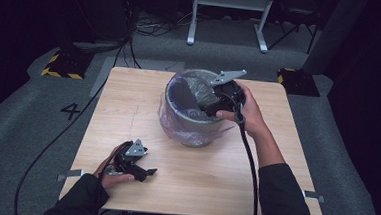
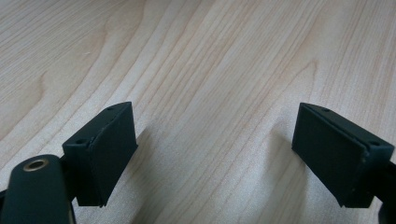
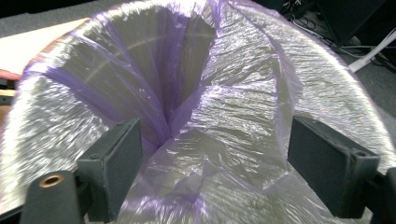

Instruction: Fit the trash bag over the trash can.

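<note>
A grey round bin (image 1: 193, 125) stands at the middle back of the wooden table (image 1: 128, 103). A thin purple bag (image 1: 182, 89) lines it and hangs over the rim. My right gripper (image 1: 209, 108) reaches in over the bin's right rim. In the right gripper view it (image 3: 215, 163) is open, its jaws wide apart, and crumpled bag film (image 3: 233, 107) bulges between them without being pinched. My left gripper (image 1: 147, 174) rests low on the table near the front left. Its jaws (image 2: 215, 154) are open over bare wood.
Beyond the table lie grey carpet, dark cables (image 1: 50, 149) and a floor mark "4" (image 1: 70, 111). A white frame's legs (image 1: 229, 19) stand at the back. Yellow-and-black striped bases (image 1: 61, 65) sit by both far corners.
</note>
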Demonstrator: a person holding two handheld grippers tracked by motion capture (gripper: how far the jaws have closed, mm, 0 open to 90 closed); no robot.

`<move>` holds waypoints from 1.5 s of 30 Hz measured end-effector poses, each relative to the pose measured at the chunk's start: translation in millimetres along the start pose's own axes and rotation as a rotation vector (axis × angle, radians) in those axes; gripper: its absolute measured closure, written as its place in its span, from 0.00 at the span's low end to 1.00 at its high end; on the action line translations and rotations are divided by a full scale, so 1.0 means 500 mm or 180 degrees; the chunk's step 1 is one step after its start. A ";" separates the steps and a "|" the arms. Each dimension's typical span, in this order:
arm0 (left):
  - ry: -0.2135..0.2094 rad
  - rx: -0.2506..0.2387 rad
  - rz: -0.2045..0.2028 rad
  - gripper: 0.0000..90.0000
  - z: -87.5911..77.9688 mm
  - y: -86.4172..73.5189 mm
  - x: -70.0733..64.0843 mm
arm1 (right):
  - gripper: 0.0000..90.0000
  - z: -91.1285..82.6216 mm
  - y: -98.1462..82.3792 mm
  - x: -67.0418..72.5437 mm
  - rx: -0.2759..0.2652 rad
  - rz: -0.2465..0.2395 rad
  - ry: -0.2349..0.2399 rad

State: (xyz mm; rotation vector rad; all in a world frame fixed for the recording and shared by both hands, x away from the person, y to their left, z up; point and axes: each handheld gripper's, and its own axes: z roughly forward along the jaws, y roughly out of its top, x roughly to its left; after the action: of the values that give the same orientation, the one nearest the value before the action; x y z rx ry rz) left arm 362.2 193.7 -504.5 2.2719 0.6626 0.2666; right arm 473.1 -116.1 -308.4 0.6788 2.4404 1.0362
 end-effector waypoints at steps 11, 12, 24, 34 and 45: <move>-0.0011 0.0001 -0.0004 0.15 0.000 0.000 0.000 | 0.21 -0.038 -0.012 -0.003 -0.0068 -0.0031 -0.0070; -0.0013 0.0001 -0.0005 0.15 0.000 0.000 0.000 | 0.21 -0.042 -0.014 -0.003 -0.0080 -0.0008 -0.0059; -0.0010 0.0001 -0.0002 0.15 0.000 0.000 0.000 | 0.24 -0.087 -0.032 0.020 -0.0188 -0.0110 -0.0094; -0.0005 0.0002 0.0000 0.15 0.000 0.000 0.000 | 0.23 -0.107 -0.053 0.051 -0.0244 -0.0233 -0.0219; -0.0004 0.0000 -0.0001 0.15 0.000 0.000 0.000 | 0.20 -0.124 -0.084 0.075 -0.0457 -0.0233 -0.0248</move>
State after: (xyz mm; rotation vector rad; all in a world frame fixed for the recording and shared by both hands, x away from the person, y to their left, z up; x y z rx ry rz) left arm 362.2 193.7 -504.4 2.2718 0.6624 0.2648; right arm 398.2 -154.1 -306.1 0.5675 2.2812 1.1217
